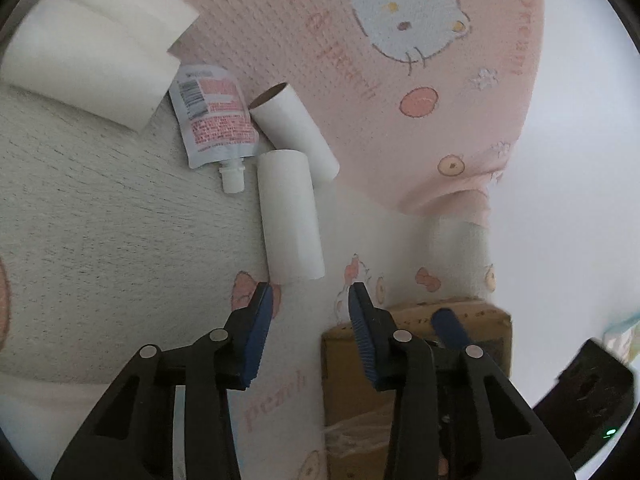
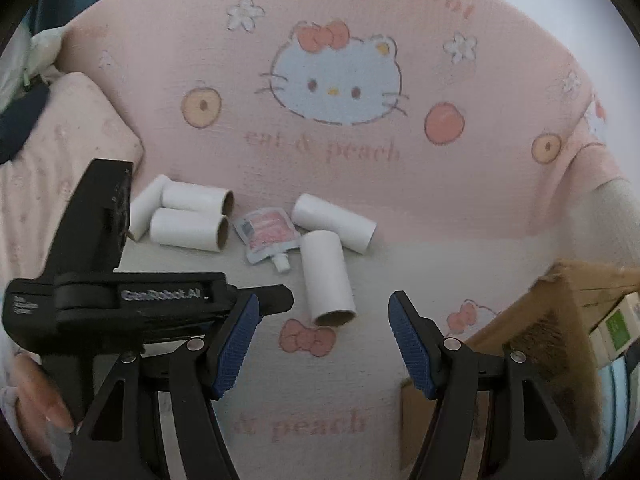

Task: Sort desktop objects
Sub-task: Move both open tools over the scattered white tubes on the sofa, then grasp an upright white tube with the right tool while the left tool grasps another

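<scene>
In the left wrist view, the left gripper [image 1: 312, 288] is seen at the bottom centre, its blue pads parted with nothing between them. Just above its tips, a white cardboard tube [image 1: 290, 216] lies lengthwise on a pink cartoon-cat blanket [image 1: 420, 60]. A second tube [image 1: 294, 130] lies slanted above it, their ends close together. A spouted pouch [image 1: 214, 120] is placed just left of these, spout pointing down. More white tubes [image 1: 88, 52] are grouped at the upper left. A cardboard box [image 1: 420, 360] is seen at the lower right, partly behind the right-hand finger, with the blurred blue tip of the right gripper [image 1: 450, 324] over it.

In the right wrist view, the right gripper [image 2: 324, 312] is seen at the bottom, jaws spread wide and empty. The nearest tube [image 2: 326, 276] lies at frame centre, its open end towards the camera. The slanted tube [image 2: 334, 222] and the pouch [image 2: 268, 238] are placed above it, and three tubes [image 2: 190, 220] are clustered at centre left. The left gripper's black body [image 2: 120, 304] fills the left side, a hand [image 2: 40, 396] below it. The box [image 2: 560, 320] stands at the right edge.
</scene>
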Available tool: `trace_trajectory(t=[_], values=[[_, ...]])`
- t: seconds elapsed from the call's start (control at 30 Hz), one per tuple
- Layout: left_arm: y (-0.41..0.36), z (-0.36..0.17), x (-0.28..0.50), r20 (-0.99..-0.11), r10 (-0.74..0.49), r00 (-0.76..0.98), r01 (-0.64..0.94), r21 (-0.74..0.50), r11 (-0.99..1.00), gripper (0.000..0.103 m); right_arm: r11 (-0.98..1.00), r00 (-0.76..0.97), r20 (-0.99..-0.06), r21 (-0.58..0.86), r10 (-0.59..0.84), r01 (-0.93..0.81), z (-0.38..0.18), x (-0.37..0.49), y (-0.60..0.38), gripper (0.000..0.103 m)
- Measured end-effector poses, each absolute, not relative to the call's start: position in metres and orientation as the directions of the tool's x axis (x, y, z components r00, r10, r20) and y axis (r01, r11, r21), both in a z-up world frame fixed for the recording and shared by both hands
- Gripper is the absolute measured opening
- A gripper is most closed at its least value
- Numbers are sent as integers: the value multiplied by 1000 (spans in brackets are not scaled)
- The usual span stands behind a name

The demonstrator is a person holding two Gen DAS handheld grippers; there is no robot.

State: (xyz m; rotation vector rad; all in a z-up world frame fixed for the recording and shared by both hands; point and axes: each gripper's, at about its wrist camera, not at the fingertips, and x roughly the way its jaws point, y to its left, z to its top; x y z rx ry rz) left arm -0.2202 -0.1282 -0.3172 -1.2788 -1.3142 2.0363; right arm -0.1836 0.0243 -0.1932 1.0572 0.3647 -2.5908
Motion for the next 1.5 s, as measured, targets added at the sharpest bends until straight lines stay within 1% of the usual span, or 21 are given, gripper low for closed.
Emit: trace_trajectory(t=[0.1,0.2,0.33,0.5,0.67,0.77,0.87,0.93,1.03,1.07,1.23,1.33,1.5], values=[[-133,-318,-223,-452,728,-515,149,-884,-443,42,-928,-672,-715,-94,-190,362,-200,-192,28,65],[-140,-318,-222,-446,725,-525,165,-889,-428,42,-926,-648,-734,-70,-204,371,-208,-202,27,65],[-154,-332,-219,-456,698,-552,255,-889,-380,44,-904,-618,-764,-113,-187,413,-224,-213,16,65],[-170,-343,-217,-380,702,-602,296,-923,-246,47,-897,-594,-788,-134,-161,421,-244,-233,9,65],[-164,-343,-222,-403,699,-590,296,-914,-278,52,-903,-568,-808,-117,-156,414,-259,-249,8,65],[-162,-342,-224,-400,709,-581,288,-915,-281,55,-901,-552,-820,-117,-150,417,-268,-254,8,65],[-164,-342,-223,-406,710,-575,286,-913,-290,56,-896,-515,-844,-105,-149,431,-277,-258,8,65],[-163,-341,-223,-421,707,-568,284,-907,-311,56,-892,-499,-852,-94,-157,442,-280,-259,8,63],[-162,-339,-221,-456,696,-555,277,-890,-363,56,-888,-502,-851,-105,-153,448,-282,-257,6,48],[-161,-339,-221,-468,692,-550,272,-884,-381,56,-887,-497,-855,-109,-147,450,-283,-257,5,41],[-152,-336,-222,-496,689,-528,252,-867,-431,56,-893,-475,-863,-67,-172,446,-283,-255,11,41],[-149,-339,-224,-490,712,-503,248,-871,-424,56,-894,-458,-867,-33,-196,446,-280,-247,15,40],[-146,-342,-223,-491,727,-480,246,-871,-426,56,-882,-462,-844,27,-273,471,-265,-219,24,40]])
